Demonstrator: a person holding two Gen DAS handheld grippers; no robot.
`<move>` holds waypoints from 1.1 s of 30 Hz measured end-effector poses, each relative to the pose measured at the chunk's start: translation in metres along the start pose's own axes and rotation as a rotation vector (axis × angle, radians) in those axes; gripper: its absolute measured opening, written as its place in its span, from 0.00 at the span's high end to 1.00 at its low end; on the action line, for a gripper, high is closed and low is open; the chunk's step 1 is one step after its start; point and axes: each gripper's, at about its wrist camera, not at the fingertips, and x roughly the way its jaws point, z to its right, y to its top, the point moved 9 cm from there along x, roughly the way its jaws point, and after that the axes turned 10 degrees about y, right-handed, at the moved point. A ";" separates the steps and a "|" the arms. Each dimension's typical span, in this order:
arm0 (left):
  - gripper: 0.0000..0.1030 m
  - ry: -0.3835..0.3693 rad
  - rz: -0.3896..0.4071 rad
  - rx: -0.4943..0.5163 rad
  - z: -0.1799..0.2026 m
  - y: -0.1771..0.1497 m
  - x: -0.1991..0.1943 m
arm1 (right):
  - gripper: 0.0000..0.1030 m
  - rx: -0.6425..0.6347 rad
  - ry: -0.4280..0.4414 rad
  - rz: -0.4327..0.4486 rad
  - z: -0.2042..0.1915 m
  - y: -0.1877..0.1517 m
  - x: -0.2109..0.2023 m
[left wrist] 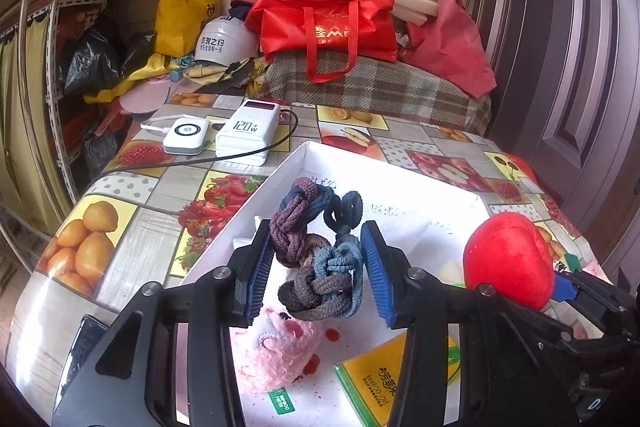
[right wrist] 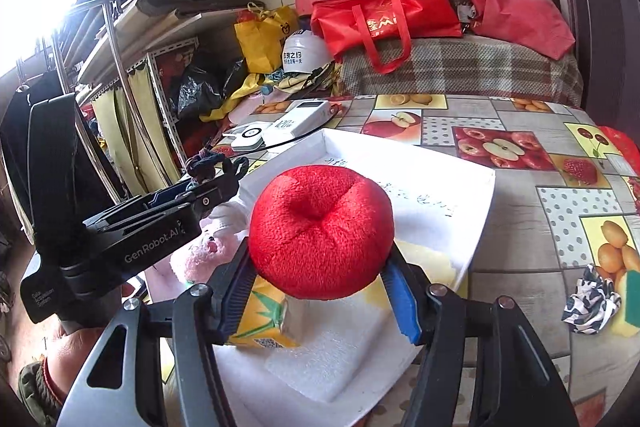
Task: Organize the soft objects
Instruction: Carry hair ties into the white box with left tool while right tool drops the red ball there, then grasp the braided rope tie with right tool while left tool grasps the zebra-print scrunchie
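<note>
The left gripper (left wrist: 320,267) tilts downward over the white box (left wrist: 400,179), its fingers (left wrist: 258,279) spread around a knot of hair ties (left wrist: 316,259); the left pad touches the ties, the right stands just clear, so the grip looks released. Beneath, at six o'clock, lie a pink plush toy (left wrist: 276,351) and a yellow tissue pack (left wrist: 380,383). The right gripper (right wrist: 320,291) also slants down over the box (right wrist: 460,187), fingers (right wrist: 400,299) pressed against a red plush apple (right wrist: 320,231), grasping it above the tissue pack (right wrist: 260,319). Farther out, at eleven o'clock on the surface (left wrist: 132,227), sit two power banks (left wrist: 248,131).
</note>
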 end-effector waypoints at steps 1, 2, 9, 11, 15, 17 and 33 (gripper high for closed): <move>0.26 -0.003 -0.010 -0.010 -0.001 0.000 0.001 | 0.16 -0.006 -0.012 0.010 0.000 -0.002 -0.001; 0.08 0.000 -0.006 -0.018 -0.002 0.000 0.001 | 0.08 -0.019 -0.027 0.023 -0.001 -0.003 -0.004; 0.00 0.067 0.054 0.020 -0.003 0.004 -0.009 | 0.00 -0.029 -0.088 0.086 0.003 -0.001 -0.018; 0.00 0.070 0.055 0.025 -0.002 0.003 -0.009 | 0.00 -0.044 -0.103 0.098 0.002 0.001 -0.022; 0.00 0.076 0.054 0.042 0.001 0.001 -0.008 | 0.00 -0.061 -0.140 0.105 0.000 -0.003 -0.028; 0.00 0.079 0.061 0.048 0.002 0.001 -0.009 | 0.00 -0.055 -0.133 0.107 -0.001 -0.005 -0.028; 0.00 0.086 0.046 0.099 0.013 -0.011 -0.014 | 0.00 -0.039 -0.150 0.081 0.009 -0.028 -0.052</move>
